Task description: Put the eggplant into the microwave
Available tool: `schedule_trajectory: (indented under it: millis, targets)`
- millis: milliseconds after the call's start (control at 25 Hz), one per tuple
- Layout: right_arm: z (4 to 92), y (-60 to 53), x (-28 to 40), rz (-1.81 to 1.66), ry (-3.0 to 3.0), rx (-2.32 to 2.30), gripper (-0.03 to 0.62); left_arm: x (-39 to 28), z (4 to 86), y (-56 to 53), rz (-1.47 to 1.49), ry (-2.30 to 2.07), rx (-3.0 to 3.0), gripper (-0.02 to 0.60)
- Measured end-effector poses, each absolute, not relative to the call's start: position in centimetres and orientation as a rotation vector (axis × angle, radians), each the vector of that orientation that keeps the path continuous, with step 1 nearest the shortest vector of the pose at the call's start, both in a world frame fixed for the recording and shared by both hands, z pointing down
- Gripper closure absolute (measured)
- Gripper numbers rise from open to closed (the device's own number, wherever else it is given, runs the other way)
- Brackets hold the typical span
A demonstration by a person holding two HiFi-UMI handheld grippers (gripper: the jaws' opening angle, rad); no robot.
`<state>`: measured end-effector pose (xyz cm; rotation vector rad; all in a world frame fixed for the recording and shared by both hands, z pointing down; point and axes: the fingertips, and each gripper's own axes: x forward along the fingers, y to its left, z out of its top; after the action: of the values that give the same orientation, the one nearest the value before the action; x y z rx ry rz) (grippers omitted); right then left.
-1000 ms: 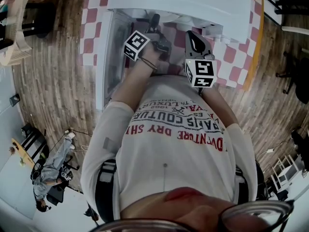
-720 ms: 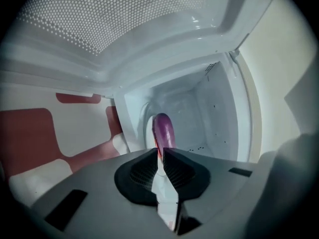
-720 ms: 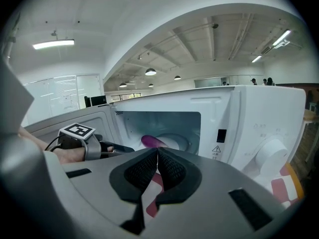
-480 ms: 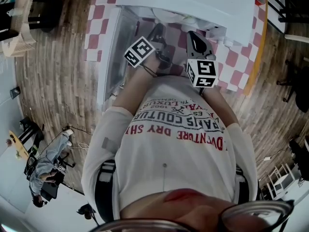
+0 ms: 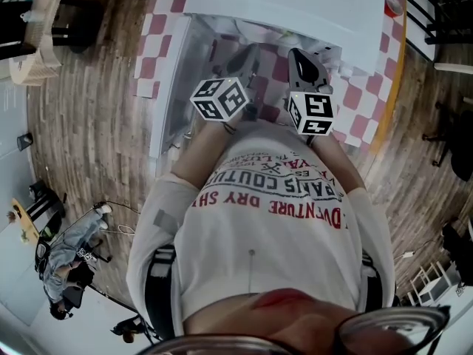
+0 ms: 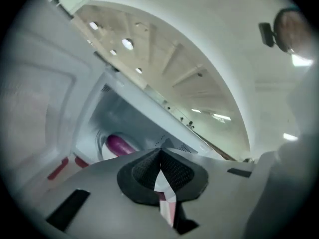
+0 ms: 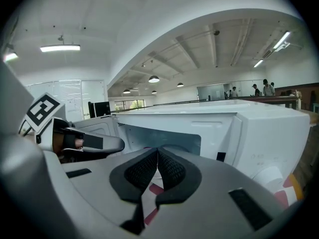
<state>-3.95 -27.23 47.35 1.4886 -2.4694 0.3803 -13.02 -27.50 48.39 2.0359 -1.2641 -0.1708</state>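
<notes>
The purple eggplant (image 6: 118, 144) lies on a white plate inside the open white microwave (image 5: 295, 6). In the left gripper view it sits low in the cavity, just beyond my left gripper (image 6: 160, 151), which is shut with nothing between its pads and hangs tilted in front of the opening. My right gripper (image 7: 157, 150) is also shut and empty, held level before the cavity (image 7: 164, 133). To its left I see the left gripper's body (image 7: 84, 143). The eggplant is hidden in the head view.
The microwave door (image 5: 171, 87) stands swung open on the left side. The oven rests on a table with a pink-and-white checked cloth (image 5: 355, 95), whose edge (image 5: 392, 87) runs down the right. Wooden floor (image 5: 89, 109) surrounds the table.
The left gripper has drawn back out of the microwave toward the person and rolled over, so its marker cube now shows two faces. The right gripper has barely shifted.
</notes>
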Motion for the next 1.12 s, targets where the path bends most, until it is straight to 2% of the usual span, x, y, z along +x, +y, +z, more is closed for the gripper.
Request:
schedule_trajectory:
  millis: [160,320,1120]
  targets:
    - [46.5,-27.3,-4.0,0.339,-2.488,1.484,0.568,-11.7,45.4,-27.4,0.047,-1.366,2.352,0.555]
    - [45.9,-27.2,-4.1,0.296,-2.496,1.464,0.568,-10.7,43.9,-27.2,0.135,-1.415,2.479,0.555]
    - [45.4,-26.7,-3.6,0.216,-2.471,1.468,0.568,-9.9,43.0,-27.5,0.157,-1.382,2.518,0.555]
